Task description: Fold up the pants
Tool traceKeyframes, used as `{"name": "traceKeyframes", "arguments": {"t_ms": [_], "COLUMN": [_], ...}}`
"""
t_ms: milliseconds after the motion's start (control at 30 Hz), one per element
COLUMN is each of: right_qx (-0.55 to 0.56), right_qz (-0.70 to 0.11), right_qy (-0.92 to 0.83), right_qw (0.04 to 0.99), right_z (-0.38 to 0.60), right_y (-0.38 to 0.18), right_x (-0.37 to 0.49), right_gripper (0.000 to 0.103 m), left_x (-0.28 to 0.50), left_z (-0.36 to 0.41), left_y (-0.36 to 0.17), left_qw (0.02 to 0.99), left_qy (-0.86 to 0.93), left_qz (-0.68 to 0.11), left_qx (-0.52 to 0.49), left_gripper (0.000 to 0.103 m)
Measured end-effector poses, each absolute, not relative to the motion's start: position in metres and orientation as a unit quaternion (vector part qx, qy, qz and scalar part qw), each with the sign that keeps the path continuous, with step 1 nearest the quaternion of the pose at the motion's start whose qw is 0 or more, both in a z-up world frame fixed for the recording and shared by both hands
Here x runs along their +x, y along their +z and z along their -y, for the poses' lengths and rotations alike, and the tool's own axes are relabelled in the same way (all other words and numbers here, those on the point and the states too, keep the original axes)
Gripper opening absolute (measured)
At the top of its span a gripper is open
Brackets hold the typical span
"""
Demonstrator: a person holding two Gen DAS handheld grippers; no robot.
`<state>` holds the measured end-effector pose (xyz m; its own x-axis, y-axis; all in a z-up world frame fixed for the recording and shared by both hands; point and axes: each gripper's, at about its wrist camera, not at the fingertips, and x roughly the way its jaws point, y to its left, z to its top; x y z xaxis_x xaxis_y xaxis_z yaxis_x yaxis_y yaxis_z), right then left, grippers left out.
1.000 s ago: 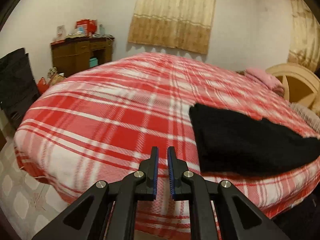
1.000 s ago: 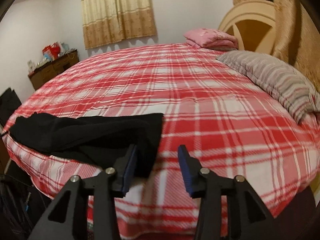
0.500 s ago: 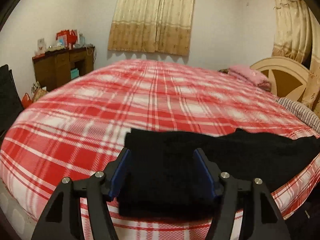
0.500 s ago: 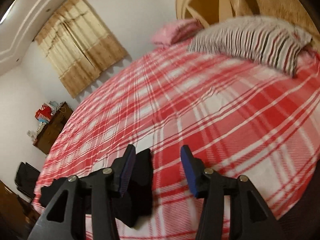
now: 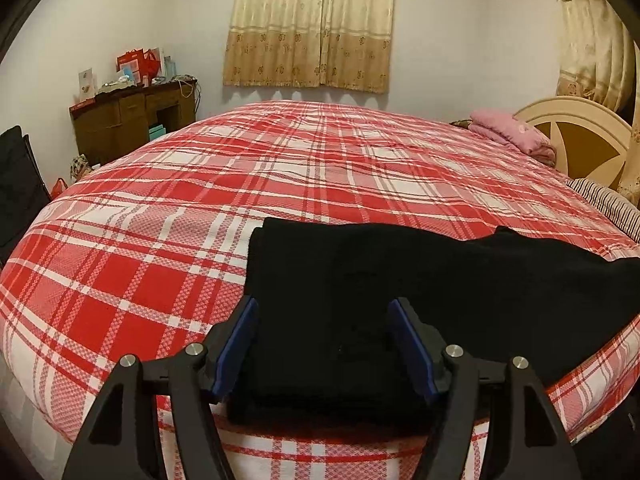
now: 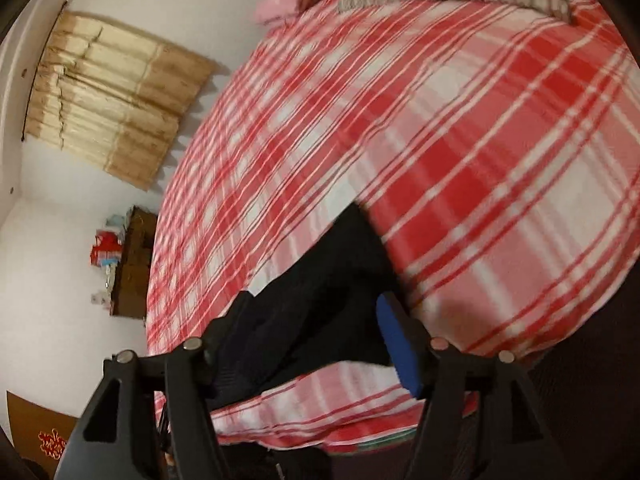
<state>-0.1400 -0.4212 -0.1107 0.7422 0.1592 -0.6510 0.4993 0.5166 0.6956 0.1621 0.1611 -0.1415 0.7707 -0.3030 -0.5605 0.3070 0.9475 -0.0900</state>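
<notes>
Black pants (image 5: 420,280) lie flat along the near edge of a bed with a red and white plaid cover (image 5: 280,184). My left gripper (image 5: 324,344) is open, its blue pads on either side of the pants' left end, just above the cloth. In the tilted, blurred right wrist view my right gripper (image 6: 308,344) is open around the other end of the pants (image 6: 320,300) at the bed's edge. Neither gripper holds cloth.
A pink folded blanket (image 5: 512,134) and a striped pillow (image 5: 608,204) lie by the cream headboard (image 5: 580,136) at the right. A brown desk (image 5: 132,120) with clutter stands at the far left. A black chair (image 5: 18,184) is beside the bed.
My left gripper swung right from bare cover to the pants' left end and opened wide. My right gripper stayed open, rolled to a steep tilt and moved over the pants' end.
</notes>
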Motion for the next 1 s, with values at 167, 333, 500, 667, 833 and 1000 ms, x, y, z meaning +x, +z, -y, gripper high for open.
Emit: {"name": "traceKeyframes", "arguments": {"t_ms": [167, 333, 500, 667, 833, 1000], "right_qx": [0.474, 0.430, 0.381, 0.324, 0.377, 0.461], "right_qz": [-0.402, -0.410, -0.325, -0.202, -0.241, -0.261], "right_qy": [-0.155, -0.207, -0.164, -0.105, -0.149, -0.182], "right_qw": [0.768, 0.778, 0.850, 0.918, 0.882, 0.828], "right_z": [0.414, 0.421, 0.412, 0.387, 0.401, 0.432], "right_y": [-0.133, -0.134, -0.077, -0.030, -0.102, -0.170], "right_x": [-0.099, -0.085, -0.072, -0.088, -0.115, -0.163], "right_gripper": [0.061, 0.008, 0.006, 0.006, 0.006, 0.004], "left_x": [0.154, 0.152, 0.152, 0.152, 0.151, 0.152], "left_z": [-0.151, -0.144, -0.144, -0.144, -0.145, -0.146], "left_y": [-0.147, -0.150, -0.151, -0.151, -0.151, -0.149], "left_qw": [0.946, 0.946, 0.948, 0.949, 0.949, 0.948], "left_qy": [-0.161, -0.164, -0.163, -0.163, -0.164, -0.161], "left_qz": [-0.280, -0.274, -0.270, -0.269, -0.267, -0.275], "left_qx": [0.036, 0.049, 0.039, 0.035, 0.032, 0.021], "left_gripper": [0.078, 0.086, 0.087, 0.087, 0.087, 0.087]}}
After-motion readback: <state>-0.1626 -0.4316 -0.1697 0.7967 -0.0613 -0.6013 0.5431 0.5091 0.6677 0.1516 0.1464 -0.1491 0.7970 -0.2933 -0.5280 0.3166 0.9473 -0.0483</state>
